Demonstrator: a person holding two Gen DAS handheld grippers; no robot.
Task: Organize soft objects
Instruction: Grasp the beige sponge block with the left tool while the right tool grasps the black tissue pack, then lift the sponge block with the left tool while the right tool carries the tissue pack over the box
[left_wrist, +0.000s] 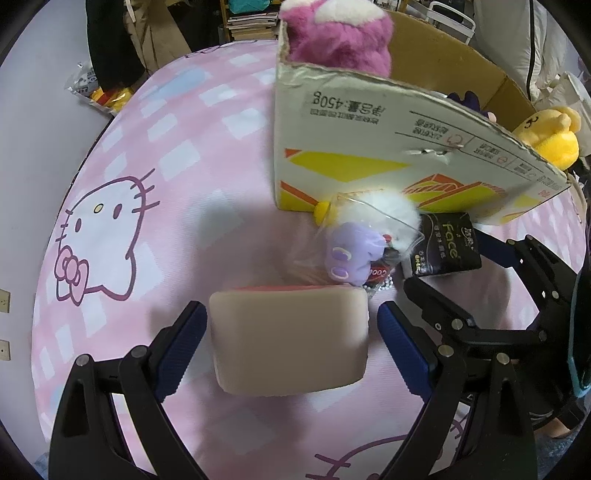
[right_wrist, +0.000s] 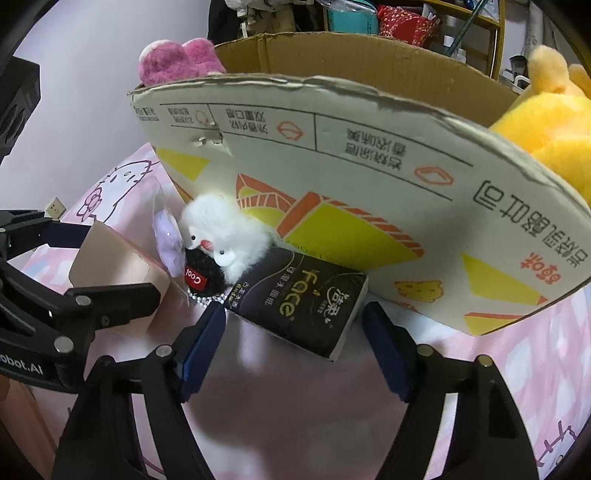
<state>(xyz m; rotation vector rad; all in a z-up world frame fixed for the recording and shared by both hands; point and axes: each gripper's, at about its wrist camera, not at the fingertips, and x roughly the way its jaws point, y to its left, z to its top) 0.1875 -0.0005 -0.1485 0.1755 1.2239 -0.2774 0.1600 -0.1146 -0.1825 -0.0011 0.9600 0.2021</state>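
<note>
A beige foam block (left_wrist: 290, 339) with a pink far edge lies on the pink bed sheet (left_wrist: 147, 229). My left gripper (left_wrist: 291, 332) is open with its blue pads either side of the block, a small gap on each side. In the right wrist view the block (right_wrist: 114, 266) sits at the left. My right gripper (right_wrist: 293, 339) is open around the near end of a black tissue pack (right_wrist: 303, 302). A white fluffy toy (right_wrist: 221, 236), a purple toy in a clear bag (left_wrist: 351, 258) and a black "Cool" pouch (right_wrist: 201, 277) lie against a cardboard box (left_wrist: 369, 140).
The box holds a pink plush (left_wrist: 340, 33) and a yellow plush (right_wrist: 546, 122). The right gripper's frame (left_wrist: 498, 295) is close on the left gripper's right. Shelves and clutter stand behind the bed. A yellow bagged item (left_wrist: 107, 96) lies at the far left edge.
</note>
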